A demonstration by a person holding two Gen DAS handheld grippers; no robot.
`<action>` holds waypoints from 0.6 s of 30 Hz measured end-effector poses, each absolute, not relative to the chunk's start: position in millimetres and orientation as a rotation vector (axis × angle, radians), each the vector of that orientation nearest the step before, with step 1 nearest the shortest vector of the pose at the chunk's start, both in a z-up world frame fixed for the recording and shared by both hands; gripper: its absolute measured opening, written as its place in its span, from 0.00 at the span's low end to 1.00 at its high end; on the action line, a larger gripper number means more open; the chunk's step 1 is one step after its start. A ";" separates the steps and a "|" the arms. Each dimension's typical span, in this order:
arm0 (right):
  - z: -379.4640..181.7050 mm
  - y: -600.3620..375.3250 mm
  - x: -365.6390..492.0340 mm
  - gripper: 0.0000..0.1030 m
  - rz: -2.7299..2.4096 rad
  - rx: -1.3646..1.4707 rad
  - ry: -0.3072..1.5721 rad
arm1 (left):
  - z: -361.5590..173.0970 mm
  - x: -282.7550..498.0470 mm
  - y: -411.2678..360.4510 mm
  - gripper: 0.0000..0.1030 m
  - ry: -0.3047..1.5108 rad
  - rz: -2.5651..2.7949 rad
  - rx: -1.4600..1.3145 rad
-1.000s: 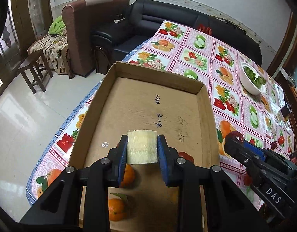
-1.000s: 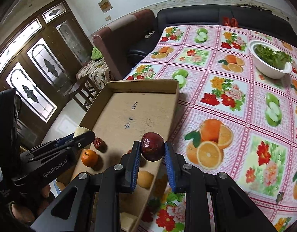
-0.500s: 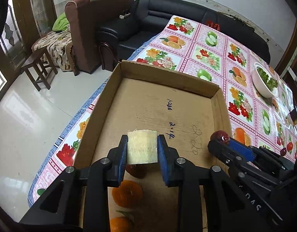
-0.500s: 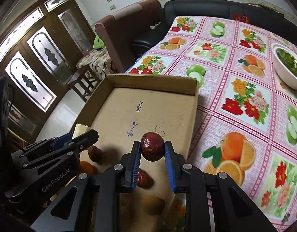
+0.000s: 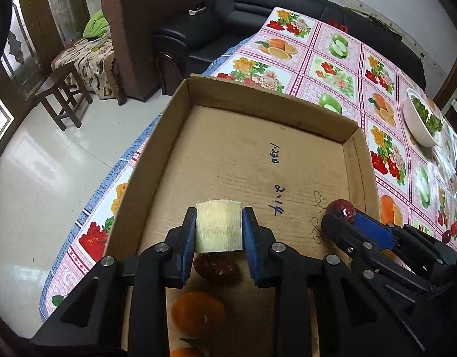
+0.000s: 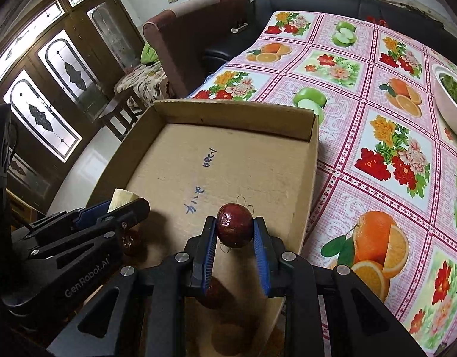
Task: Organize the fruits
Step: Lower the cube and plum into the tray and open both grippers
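Fruits sit mostly in and over a shallow cardboard tray (image 5: 259, 154) at the near corner of the tabletop (image 6: 374, 136), which is covered in a pink fruit-and-flower print cloth. Left gripper (image 5: 219, 229) is clamped on a pale yellow, fibrous cut chunk (image 5: 219, 225) (sugarcane-like, can't confirm), blue pads pressing both sides, held above the tray floor. Right gripper (image 6: 235, 232) is closed on a dark red round fruit (image 6: 234, 225), pads on its left and right sides, also over the tray, near the tray's right wall. In the left wrist view the right gripper (image 5: 337, 215) comes in from the right with the same red fruit (image 5: 340, 208) at its tip; in the right wrist view the left gripper (image 6: 126, 205) comes in from the left with the pale chunk (image 6: 121, 197) sticking out.

Loose on the tray floor: a dark red fruit (image 5: 216, 267) just below the left gripper's pads, an orange citrus (image 5: 198, 312) nearer the camera, another orange one (image 5: 184, 352) partly cut off at the bottom edge. Right wrist view shows a dark red fruit (image 6: 130, 239) beside the left gripper and one more (image 6: 215, 293) under the right gripper (partly hidden, blurry). Blue handwriting (image 5: 276, 184) marks the tray floor. White bowl of greens (image 5: 422, 119) stands well apart on the far right of the tabletop.
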State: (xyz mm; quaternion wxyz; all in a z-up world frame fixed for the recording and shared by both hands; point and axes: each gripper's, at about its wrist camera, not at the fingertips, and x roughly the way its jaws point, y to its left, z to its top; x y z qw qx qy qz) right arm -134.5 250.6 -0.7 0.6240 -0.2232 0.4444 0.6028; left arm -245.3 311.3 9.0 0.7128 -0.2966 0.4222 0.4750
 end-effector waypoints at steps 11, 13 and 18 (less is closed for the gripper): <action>-5.1 254.0 -142.4 0.25 1.380 -0.564 0.992 | -0.4 -244.6 315.0 0.27 0.990 1.050 -0.691; -5.0 254.4 -143.6 0.25 1.382 -0.572 0.987 | -0.3 -246.0 315.2 0.28 0.990 1.051 -0.699; -2.1 252.0 -143.4 0.35 1.380 -0.566 0.983 | 7.4 -251.8 309.7 0.37 0.959 1.063 -0.707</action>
